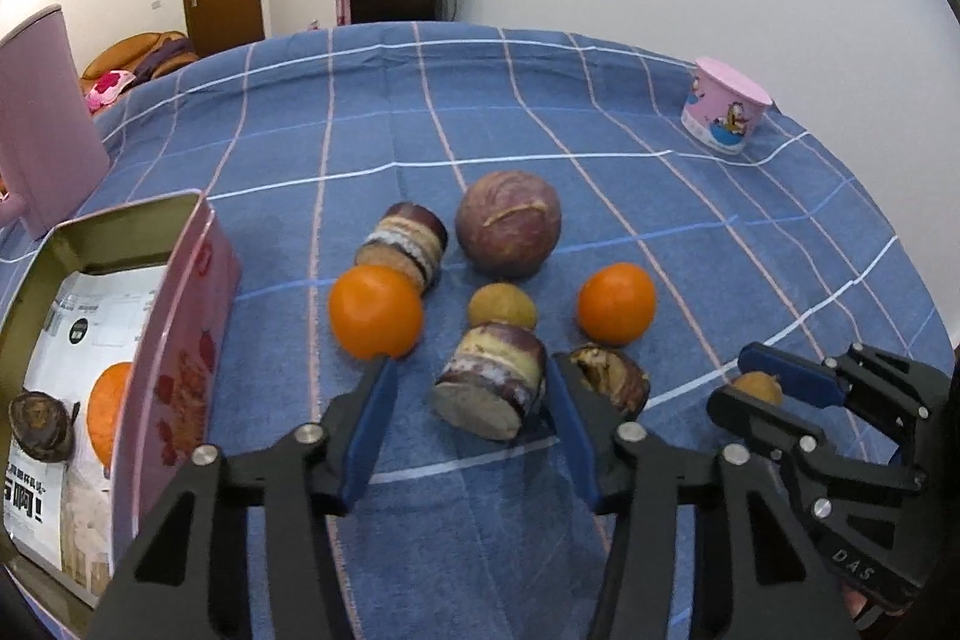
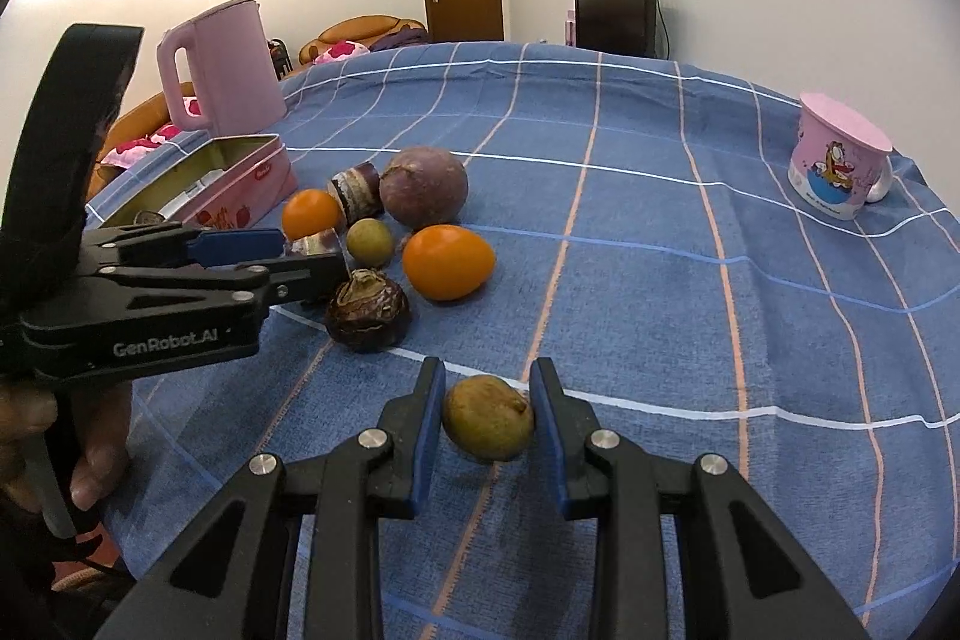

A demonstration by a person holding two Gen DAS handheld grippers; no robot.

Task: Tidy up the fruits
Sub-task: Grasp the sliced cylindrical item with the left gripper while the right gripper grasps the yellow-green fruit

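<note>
On a bench [image 1: 600, 112] draped in blue checked cloth, my left tool [image 1: 469, 370] is released, its blue pads either side of a short purple cane piece [image 1: 489, 388] lying on the cloth; the right pad sits against it, the left pad stands clear. My right tool [image 2: 486, 382] is clenched on a small brownish-green fruit [image 2: 487, 424], low over the cloth. Just behind the cane piece is another small round fruit [image 1: 501, 305], with an orange [image 1: 375, 310] to its left and a second orange [image 1: 615, 303] to its right. A dark bulb-like fruit [image 1: 612, 376] lies just right of the left tool. Farther back are a second cane piece [image 1: 403, 244] and a big round purple fruit [image 1: 507, 223]. At the left, an open pink tin [image 1: 174, 340] holds a third orange [image 1: 111, 415] and a dark bulb [image 1: 39, 427]. A pink kettle [image 1: 42, 118] stands behind the tin; a pink mug [image 1: 726, 103] stands far right.
</note>
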